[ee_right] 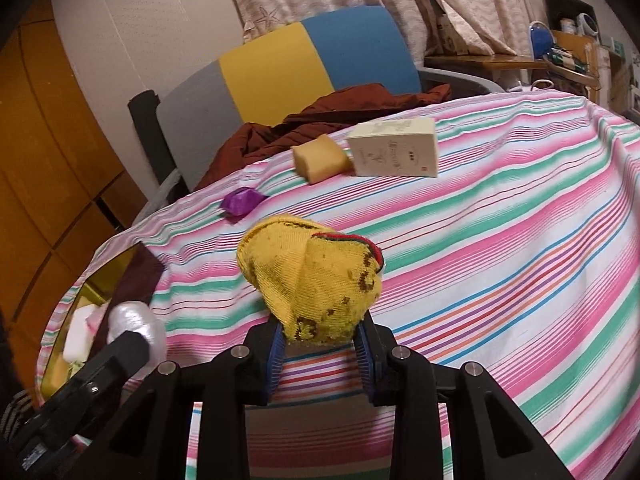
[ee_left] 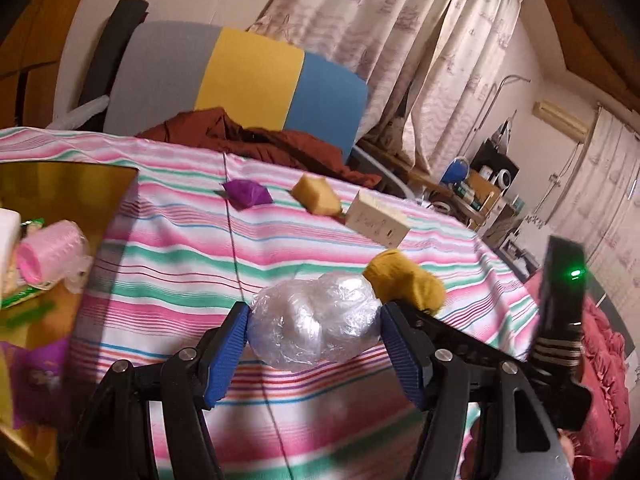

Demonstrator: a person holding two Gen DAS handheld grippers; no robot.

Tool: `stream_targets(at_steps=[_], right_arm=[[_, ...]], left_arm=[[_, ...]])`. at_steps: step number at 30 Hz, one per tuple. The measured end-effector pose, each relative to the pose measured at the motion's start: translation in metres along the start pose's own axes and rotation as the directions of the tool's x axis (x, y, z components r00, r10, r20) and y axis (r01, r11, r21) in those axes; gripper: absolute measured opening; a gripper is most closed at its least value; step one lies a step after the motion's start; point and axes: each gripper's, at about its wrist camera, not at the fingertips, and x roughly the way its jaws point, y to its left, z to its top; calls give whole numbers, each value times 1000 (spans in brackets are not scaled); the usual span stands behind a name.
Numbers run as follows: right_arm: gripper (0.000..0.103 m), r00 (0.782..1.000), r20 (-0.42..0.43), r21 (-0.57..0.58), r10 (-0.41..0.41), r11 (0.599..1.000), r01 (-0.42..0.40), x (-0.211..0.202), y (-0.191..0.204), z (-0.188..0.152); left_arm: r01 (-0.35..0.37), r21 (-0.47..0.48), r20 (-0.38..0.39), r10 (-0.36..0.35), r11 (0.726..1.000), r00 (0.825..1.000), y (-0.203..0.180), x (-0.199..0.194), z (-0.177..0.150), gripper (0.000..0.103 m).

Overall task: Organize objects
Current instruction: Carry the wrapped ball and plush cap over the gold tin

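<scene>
Left tool (ee_left: 314, 320) clamping plastic bundle (ee_left: 316, 320), right tool (ee_right: 320, 344) pinching yellow sock (ee_right: 312, 276), above striped tablecloth (ee_right: 500, 240).

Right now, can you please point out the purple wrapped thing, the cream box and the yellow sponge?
purple wrapped thing (ee_right: 240, 204), right wrist view, middle of the wrapper.
cream box (ee_right: 394, 148), right wrist view, printed front face.
yellow sponge (ee_right: 318, 158), right wrist view, its broad face.

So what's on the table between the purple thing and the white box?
A yellow sponge lies between the purple wrapper and the white box, right beside the box. Both wrist views show it.
</scene>
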Motion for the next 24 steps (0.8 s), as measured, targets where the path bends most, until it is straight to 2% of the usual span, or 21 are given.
stream_targets(at_steps=[5, 13, 20, 24], right_arm=[[32, 999, -14, -12, 44, 999, -44, -3, 23, -5], [32, 992, -17, -66, 128, 989, -129, -8, 72, -5], [32, 977, -31, -144, 209, 967, -211, -13, 123, -2], [32, 966, -70, -196, 250, 946, -259, -2, 158, -2]], left_arm=[[-14, -25, 40, 15, 1000, 999, 14, -29, 4, 67], [-71, -108, 86, 81, 992, 993, 53, -67, 10, 67], [-154, -140, 114, 170, 978, 979, 93, -101, 14, 67], [-213, -173, 127, 236, 962, 963, 124, -116, 23, 67]])
